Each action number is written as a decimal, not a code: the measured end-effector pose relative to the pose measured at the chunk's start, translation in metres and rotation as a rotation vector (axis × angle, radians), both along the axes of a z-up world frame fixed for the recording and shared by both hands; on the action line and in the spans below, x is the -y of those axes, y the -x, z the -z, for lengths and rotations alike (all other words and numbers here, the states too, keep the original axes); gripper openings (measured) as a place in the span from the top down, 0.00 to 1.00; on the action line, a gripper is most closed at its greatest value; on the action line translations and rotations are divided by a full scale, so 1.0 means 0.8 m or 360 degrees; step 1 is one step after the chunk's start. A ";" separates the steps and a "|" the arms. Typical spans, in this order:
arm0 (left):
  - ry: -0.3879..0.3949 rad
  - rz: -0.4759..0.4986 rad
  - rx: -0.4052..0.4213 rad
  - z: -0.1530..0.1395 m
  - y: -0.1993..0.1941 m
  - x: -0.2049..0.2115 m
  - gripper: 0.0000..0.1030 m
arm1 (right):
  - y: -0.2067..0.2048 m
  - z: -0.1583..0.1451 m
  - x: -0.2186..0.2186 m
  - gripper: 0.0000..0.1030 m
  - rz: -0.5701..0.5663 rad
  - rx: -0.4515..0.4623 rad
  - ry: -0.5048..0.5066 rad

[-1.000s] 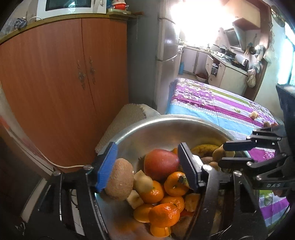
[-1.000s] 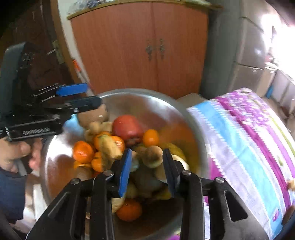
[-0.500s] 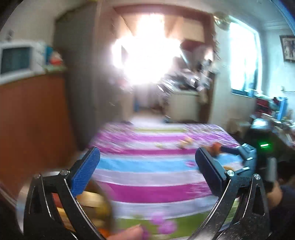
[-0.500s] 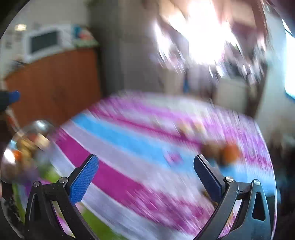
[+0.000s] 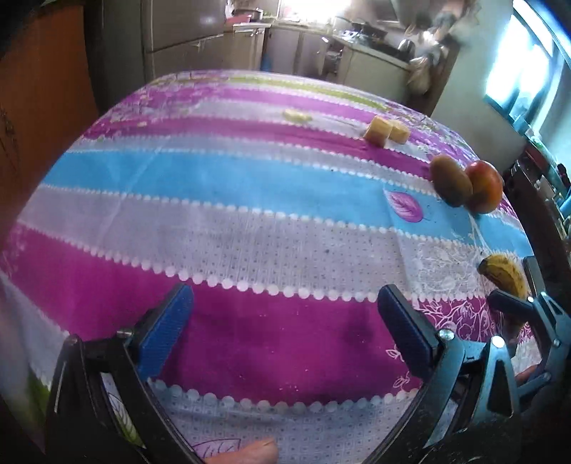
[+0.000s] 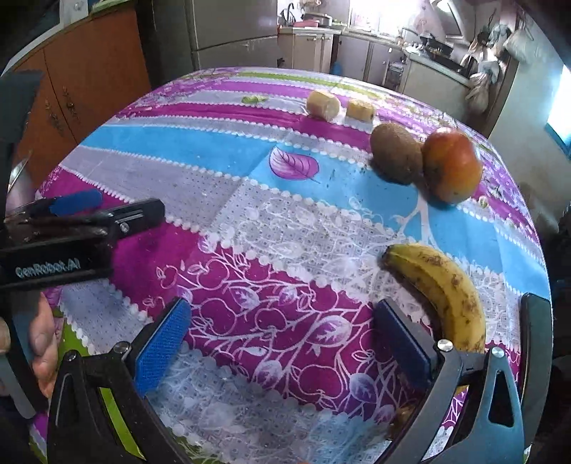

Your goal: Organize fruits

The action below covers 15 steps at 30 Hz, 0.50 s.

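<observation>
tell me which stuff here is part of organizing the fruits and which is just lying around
Part of the job:
banana
kiwi
red-orange fruit
two pale cut fruit pieces
left gripper, open and empty
right gripper, open and empty

Just there:
striped tablecloth
wooden cabinet
fridge
kitchen counters

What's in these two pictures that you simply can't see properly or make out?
- Banana: its near end is hidden behind the right gripper in the right wrist view; in the left wrist view only its tip shows.
- Two pale pieces far across the tablecloth: too small to identify in either view.
- Kiwi and red fruit: whether they touch is unclear.
- Kitchen counter items: blurred, overexposed.
</observation>
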<state>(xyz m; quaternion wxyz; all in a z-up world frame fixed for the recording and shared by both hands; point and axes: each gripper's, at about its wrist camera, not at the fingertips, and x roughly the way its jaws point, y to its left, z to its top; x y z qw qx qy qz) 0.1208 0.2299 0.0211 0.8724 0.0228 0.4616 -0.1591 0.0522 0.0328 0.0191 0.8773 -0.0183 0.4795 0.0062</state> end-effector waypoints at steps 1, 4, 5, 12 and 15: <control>-0.0021 0.0002 0.0001 0.001 0.002 0.003 0.00 | 0.002 0.002 -0.004 0.00 0.0022 0.0001 0.0002; -0.0181 0.0000 0.0003 0.006 0.002 0.019 0.00 | 0.010 0.003 0.004 0.00 0.0046 0.0012 0.0001; -0.0194 -0.0003 0.0004 0.005 0.002 0.021 0.00 | 0.005 0.005 -0.004 0.00 0.0046 0.0012 0.0003; -0.0185 -0.0007 0.0003 0.006 0.000 0.018 0.00 | 0.002 0.005 -0.007 0.00 0.0039 0.0007 0.0006; -0.0185 -0.0006 0.0008 0.006 0.001 0.018 0.00 | 0.000 0.008 -0.008 0.00 0.0036 0.0009 0.0006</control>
